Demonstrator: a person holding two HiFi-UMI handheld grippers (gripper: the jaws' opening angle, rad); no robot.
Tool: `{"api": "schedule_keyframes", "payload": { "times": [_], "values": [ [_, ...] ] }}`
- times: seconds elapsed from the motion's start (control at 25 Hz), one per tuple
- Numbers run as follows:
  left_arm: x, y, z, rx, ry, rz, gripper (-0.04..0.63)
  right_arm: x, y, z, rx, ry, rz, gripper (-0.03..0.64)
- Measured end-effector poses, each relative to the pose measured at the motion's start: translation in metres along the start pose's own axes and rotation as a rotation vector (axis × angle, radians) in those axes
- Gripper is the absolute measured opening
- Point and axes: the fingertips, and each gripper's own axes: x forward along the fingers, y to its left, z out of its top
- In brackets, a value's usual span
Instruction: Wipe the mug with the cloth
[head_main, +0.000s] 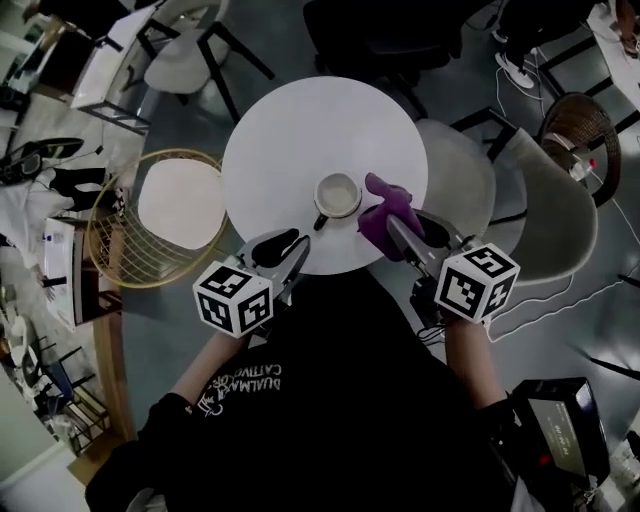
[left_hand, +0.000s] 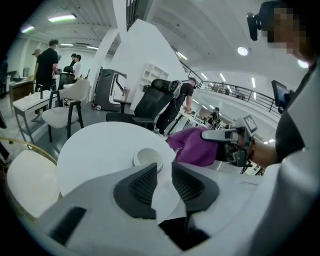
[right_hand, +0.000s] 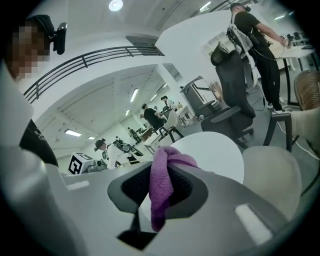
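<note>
A white mug stands near the front of the round white table, its dark handle pointing toward me. My right gripper is shut on a purple cloth just to the right of the mug, and I cannot tell whether cloth and mug touch. In the right gripper view the cloth hangs pinched between the pads. My left gripper hovers at the table's front edge, left of the mug's handle, open and empty. From the left gripper view the mug lies beyond the parted jaws, with the cloth to its right.
A wire-framed chair with a pale seat stands to the left of the table. A white chair and a grey one stand on the right. A black office chair and several people are farther back.
</note>
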Motion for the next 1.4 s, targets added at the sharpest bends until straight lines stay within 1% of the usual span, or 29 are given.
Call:
{"api": "schedule_keyframes", "payload": {
  "times": [0.12, 0.2, 0.28, 0.36, 0.48, 0.6, 0.68, 0.84, 1.0, 1.16, 1.4],
  "values": [
    [0.025, 0.013, -0.021, 0.029, 0.108, 0.027, 0.098, 0.010, -0.010, -0.018, 0.042, 0.024, 0.001, 0.071],
    [0.041, 0.022, -0.033, 0.043, 0.171, 0.036, 0.125, 0.016, -0.016, -0.027, 0.057, 0.035, 0.005, 0.071],
    [0.056, 0.030, -0.045, 0.080, 0.238, 0.053, 0.169, 0.020, -0.021, -0.034, 0.075, 0.040, 0.008, 0.071],
    [0.067, 0.040, -0.055, 0.131, 0.305, 0.070, 0.198, 0.024, -0.025, -0.043, 0.093, 0.044, 0.005, 0.071],
    [0.078, 0.053, -0.067, 0.171, 0.382, 0.060, 0.204, 0.036, -0.022, -0.057, 0.110, 0.058, 0.008, 0.071],
    [0.088, 0.060, -0.076, 0.199, 0.433, 0.030, 0.204, 0.051, -0.008, -0.074, 0.095, 0.094, 0.034, 0.071],
    [0.097, 0.060, -0.078, 0.249, 0.461, 0.004, 0.178, 0.061, -0.001, -0.086, 0.074, 0.130, 0.039, 0.071],
    [0.107, 0.055, -0.078, 0.356, 0.510, -0.069, 0.129, 0.079, -0.002, -0.109, 0.042, 0.198, 0.007, 0.071],
    [0.110, 0.056, -0.082, 0.418, 0.574, -0.139, 0.086, 0.097, -0.008, -0.119, 0.064, 0.218, -0.016, 0.072],
    [0.112, 0.057, -0.086, 0.484, 0.642, -0.204, 0.087, 0.109, -0.013, -0.120, 0.100, 0.214, -0.035, 0.072],
    [0.114, 0.055, -0.090, 0.531, 0.698, -0.286, 0.091, 0.124, -0.015, -0.127, 0.135, 0.217, -0.039, 0.072]
  ]
}}
